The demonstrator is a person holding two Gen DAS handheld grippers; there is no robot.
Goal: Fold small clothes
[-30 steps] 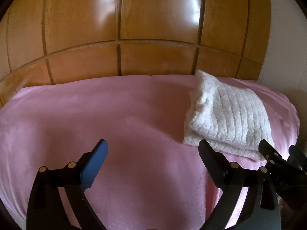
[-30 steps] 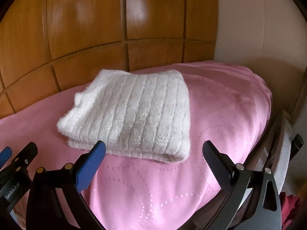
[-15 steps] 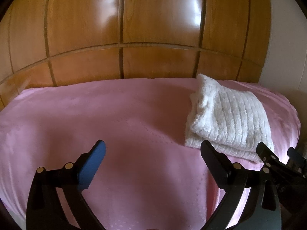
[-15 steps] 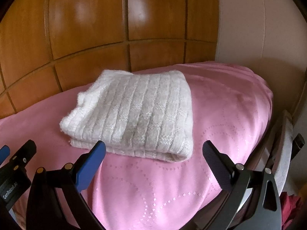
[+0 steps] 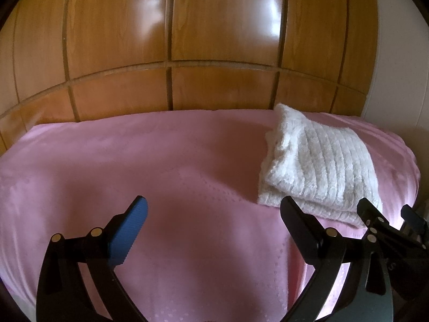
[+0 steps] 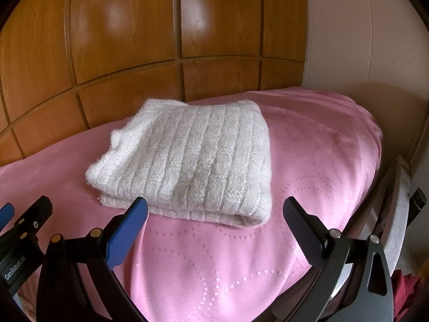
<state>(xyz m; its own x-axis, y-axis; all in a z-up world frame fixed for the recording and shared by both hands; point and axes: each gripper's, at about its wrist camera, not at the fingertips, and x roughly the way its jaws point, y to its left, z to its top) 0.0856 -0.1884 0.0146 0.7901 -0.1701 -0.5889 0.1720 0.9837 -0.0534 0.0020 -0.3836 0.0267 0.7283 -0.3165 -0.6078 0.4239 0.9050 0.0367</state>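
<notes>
Right wrist | folded white knit on pink bedspread | right gripper apart, empty | left gripper apart, empty

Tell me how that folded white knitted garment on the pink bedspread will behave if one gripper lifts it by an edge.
The folded white ribbed-knit garment looks soft and floppy, so its stacked layers would probably sag and unfold. Its fuzzy knit should grip rather than slip. Pushed, it would likely bunch up on the smooth pink bedspread, not slide neatly.

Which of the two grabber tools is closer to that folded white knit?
The right gripper: its open fingers point straight at the white knit. The left gripper faces bare pink bedcover, the knit off to its side.
</notes>
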